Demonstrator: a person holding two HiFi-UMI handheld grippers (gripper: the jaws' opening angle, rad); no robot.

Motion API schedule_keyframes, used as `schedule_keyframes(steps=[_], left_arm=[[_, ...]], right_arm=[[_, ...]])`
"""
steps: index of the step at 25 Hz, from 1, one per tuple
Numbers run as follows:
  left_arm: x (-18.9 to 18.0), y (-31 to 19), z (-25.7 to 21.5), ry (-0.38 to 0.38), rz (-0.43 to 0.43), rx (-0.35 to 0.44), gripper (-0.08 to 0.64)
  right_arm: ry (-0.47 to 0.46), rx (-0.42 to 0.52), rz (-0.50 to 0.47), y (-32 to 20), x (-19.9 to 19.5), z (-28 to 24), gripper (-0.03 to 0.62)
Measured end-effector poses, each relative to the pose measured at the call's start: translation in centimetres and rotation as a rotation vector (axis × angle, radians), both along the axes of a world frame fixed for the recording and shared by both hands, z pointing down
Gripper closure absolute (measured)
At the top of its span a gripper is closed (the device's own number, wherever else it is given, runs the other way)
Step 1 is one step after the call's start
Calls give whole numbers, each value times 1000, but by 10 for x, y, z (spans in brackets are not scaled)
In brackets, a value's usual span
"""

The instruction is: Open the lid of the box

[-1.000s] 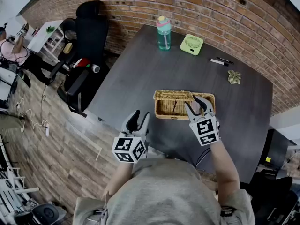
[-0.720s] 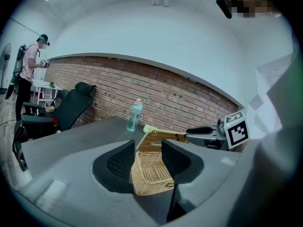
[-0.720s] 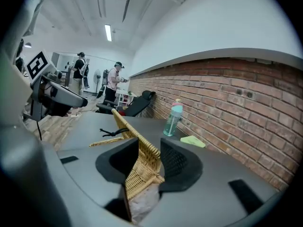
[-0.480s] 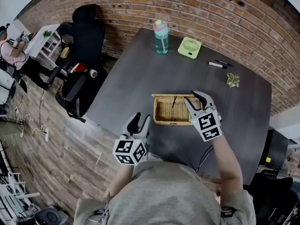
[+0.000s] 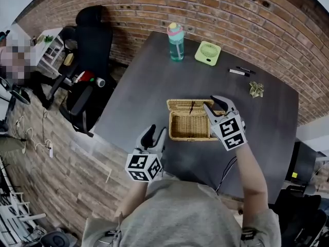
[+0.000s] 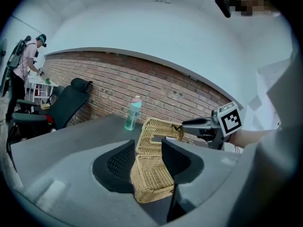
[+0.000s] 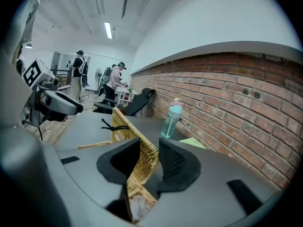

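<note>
A wicker box (image 5: 189, 125) stands on the dark table (image 5: 154, 81), near its front edge. Its lid (image 5: 187, 105) is raised along the far side. My right gripper (image 5: 218, 104) grips the lid's right end. In the right gripper view the woven lid (image 7: 137, 145) runs between the pads of that gripper (image 7: 149, 160), whose jaws have just been closing on it. My left gripper (image 5: 152, 134) hovers open just left of the box, touching nothing. In the left gripper view the box (image 6: 149, 176) shows beyond the open left gripper (image 6: 147, 157), with the lid (image 6: 158, 129) tilted up.
A teal bottle (image 5: 176, 40), a green fan (image 5: 208, 53), pens (image 5: 239, 71) and a crumpled green thing (image 5: 256, 89) lie at the table's far side by the brick wall. A black office chair (image 5: 90, 40) stands at the left. People stand in the background.
The lid has swung up from lying over the box to standing along its far side, with my right gripper rising with it. The left gripper has edged slightly toward the box.
</note>
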State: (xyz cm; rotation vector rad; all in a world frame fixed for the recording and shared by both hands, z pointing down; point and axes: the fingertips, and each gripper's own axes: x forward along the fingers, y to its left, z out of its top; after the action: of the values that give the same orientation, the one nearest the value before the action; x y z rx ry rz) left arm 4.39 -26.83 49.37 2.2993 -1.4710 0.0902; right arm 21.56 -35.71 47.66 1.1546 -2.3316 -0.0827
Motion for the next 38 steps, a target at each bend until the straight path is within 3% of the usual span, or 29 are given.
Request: schedule_keyframes(steps=[38], left_arm=[[7, -33, 20, -6, 8, -61, 385]], right_arm=[[-89, -119, 41, -86, 6, 34, 476]])
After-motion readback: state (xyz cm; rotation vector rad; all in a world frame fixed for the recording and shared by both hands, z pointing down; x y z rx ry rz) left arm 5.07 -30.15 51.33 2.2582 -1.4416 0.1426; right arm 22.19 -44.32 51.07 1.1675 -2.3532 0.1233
